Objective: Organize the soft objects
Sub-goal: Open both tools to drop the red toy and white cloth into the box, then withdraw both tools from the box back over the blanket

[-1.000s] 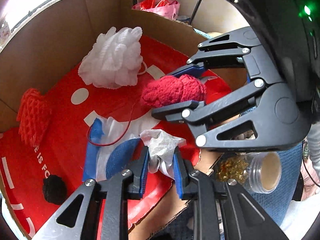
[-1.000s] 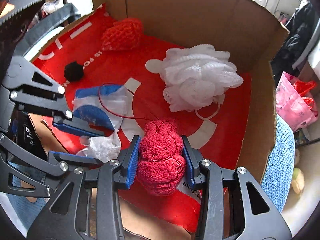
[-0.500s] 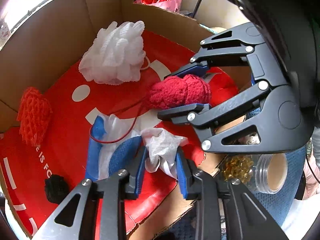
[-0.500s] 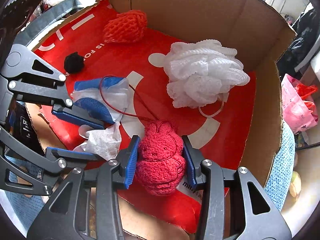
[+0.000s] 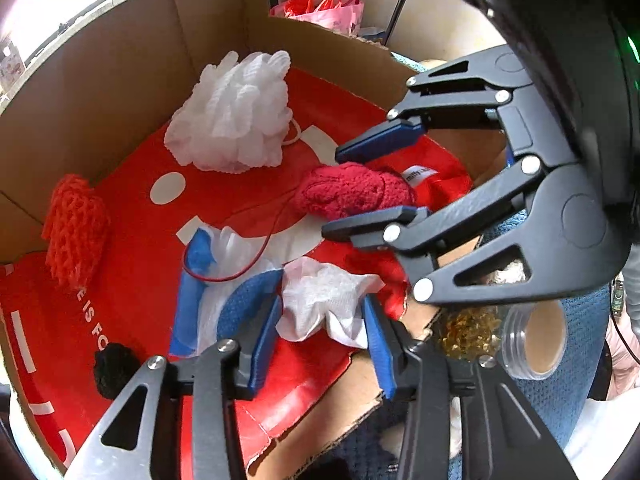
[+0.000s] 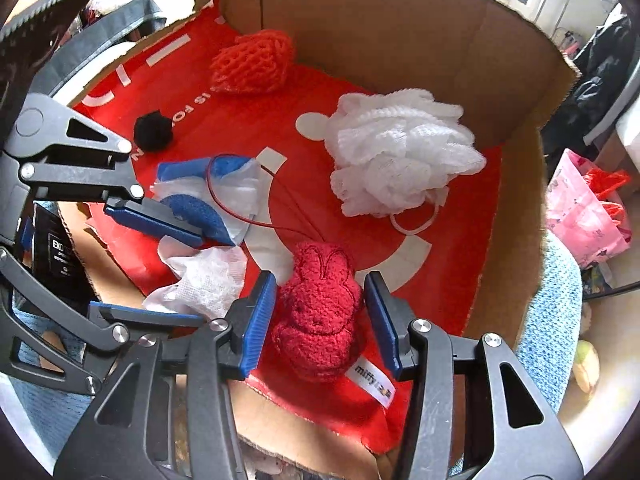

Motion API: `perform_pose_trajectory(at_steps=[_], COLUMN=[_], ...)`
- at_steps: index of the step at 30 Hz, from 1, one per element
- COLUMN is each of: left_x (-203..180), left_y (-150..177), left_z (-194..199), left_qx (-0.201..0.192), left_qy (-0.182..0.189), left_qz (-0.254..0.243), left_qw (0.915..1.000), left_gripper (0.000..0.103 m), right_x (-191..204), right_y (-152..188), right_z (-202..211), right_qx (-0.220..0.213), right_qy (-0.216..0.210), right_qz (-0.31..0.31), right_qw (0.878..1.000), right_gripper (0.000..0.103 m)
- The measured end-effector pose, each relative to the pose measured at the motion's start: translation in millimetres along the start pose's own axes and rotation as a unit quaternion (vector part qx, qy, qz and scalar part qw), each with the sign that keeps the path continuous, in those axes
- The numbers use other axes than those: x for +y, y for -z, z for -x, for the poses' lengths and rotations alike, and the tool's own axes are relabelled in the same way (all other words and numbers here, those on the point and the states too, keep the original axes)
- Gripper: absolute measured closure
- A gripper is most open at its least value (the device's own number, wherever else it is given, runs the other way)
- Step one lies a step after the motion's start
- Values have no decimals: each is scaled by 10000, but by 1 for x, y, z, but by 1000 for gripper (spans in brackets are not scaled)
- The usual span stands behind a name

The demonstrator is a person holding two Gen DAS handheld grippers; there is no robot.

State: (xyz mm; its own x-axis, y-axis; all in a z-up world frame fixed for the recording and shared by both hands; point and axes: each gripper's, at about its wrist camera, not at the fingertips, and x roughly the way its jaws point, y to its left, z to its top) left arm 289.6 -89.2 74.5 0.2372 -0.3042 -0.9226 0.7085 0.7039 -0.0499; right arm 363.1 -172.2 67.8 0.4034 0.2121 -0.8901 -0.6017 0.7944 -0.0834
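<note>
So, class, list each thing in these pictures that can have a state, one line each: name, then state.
Left gripper: open, jaws just widened, crumpled white tissue between them.
Right gripper: open, jaws just widened, fuzzy red knitted rabbit lies loose between them.
Brown cardboard box: open-topped.
Clear plastic jar: on its side, lid off.

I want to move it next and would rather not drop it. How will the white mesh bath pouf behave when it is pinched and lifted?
The white mesh bath pouf is bunched netting, so it probably squashes and feels light. Its ruffles should snag rather than slip. Its white cord loop would likely dangle.
</note>
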Motion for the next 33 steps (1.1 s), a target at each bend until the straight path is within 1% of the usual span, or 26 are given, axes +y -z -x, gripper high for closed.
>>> perform_pose_trajectory(at_steps=[3,4,5,7,8,10,11,13,14,15,16,18,21,23,25,26,28,31,33], left_x=[0,1,2,4,5,10,11,13,14,13,14,8,1,-3,-7,-9,-14,-23,-31], left_y=[5,7,9,15,18,26,30,41,47,52,59,70,89,100,111,117,130,148,162], left_z=[11,15,21,33,40,55,62,77,85,92,101,114,132,140,150,155,164,174,181], left_qx=[-119,-174,-234,-388,-482,-647,-722,-902,-1005,-1095,-1202,-1385,-1643,-1797,-1949,-2023,-2164,-2380,-2516], left_qy=[-16,-17,-14,-37,-49,-47,-63,-106,-123,-144,-183,-292,-434,-535,-637,-696,-797,-895,-1025], left_qz=[73,114,158,245,307,453,535,691,764,826,905,1048,1234,1340,1420,1462,1563,1720,1787], left_qw=[9999,9998,9996,9989,9984,9969,9959,9935,9919,9904,9884,9844,9777,9731,9684,9658,9604,9517,9457], left_gripper=[53,49,48,41,40,35,34,27,26,24,22,18,11,9,6,5,3,0,0], right_x=[0,-1,-2,-3,-4,-5,-5,-4,-4,-3,-2,1,7,13,18,21,28,36,43], right_y=[1,2,4,7,8,12,13,19,21,25,27,34,44,52,59,63,74,90,101], right_z=[11,16,20,30,34,46,50,61,67,74,79,91,105,115,123,128,139,154,162], right_qx=[-84,-125,-169,-250,-285,-378,-407,-516,-574,-642,-692,-815,-977,-1075,-1164,-1218,-1349,-1541,-1679], right_qy=[72,94,107,134,145,184,199,225,232,230,218,237,254,302,318,322,378,343,397], right_qz=[-61,-105,-143,-209,-238,-323,-344,-405,-441,-485,-514,-585,-658,-702,-719,-726,-752,-869,-905], right_qw=[9999,9998,9997,9994,9992,9986,9984,9976,9971,9965,9960,9947,9927,9913,9901,9894,9873,9836,9808], right_gripper=[56,52,51,51,51,50,49,43,41,41,41,36,34,33,29,27,26,24,16])
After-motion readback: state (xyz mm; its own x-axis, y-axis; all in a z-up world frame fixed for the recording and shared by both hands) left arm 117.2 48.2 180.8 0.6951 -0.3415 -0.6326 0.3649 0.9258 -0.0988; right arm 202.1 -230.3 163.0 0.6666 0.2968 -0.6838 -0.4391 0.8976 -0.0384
